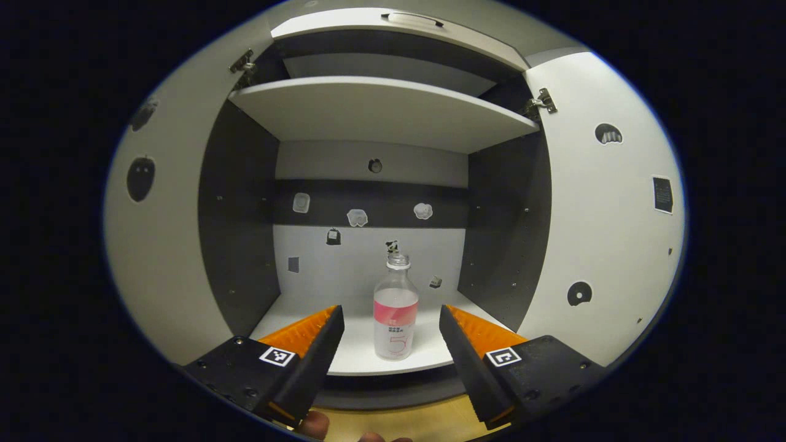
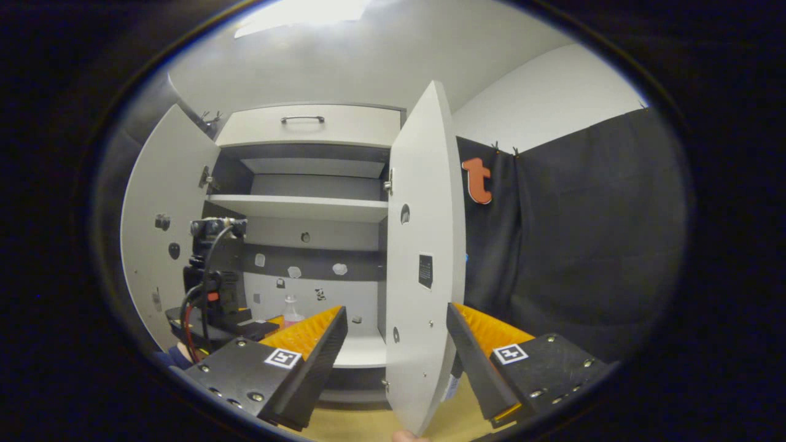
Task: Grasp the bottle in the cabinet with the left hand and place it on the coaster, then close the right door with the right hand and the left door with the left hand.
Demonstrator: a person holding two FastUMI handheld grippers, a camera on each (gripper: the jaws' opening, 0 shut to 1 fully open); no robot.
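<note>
A clear bottle [image 1: 396, 313] with a pink-and-white label stands upright near the front edge of the cabinet's bottom shelf [image 1: 356, 350]. My left gripper [image 1: 391, 325] is open just in front of it, one finger on each side and neither touching. Both doors hang open: the left door [image 1: 166, 245] and the right door [image 1: 605, 215]. In the right gripper view my right gripper [image 2: 396, 325] is open with the right door's edge [image 2: 424, 270] standing between its fingers, untouched. Farther left there I see the left gripper [image 2: 212, 288] with its cable, and the bottle's top [image 2: 291, 310].
An upper shelf [image 1: 381, 110] spans the cabinet above the bottle, with a drawer [image 2: 310, 126] above it. Small stickers dot the back wall and doors. A wooden tabletop [image 1: 399, 423] lies below the cabinet. Black cloth [image 2: 571, 245] hangs right of the cabinet.
</note>
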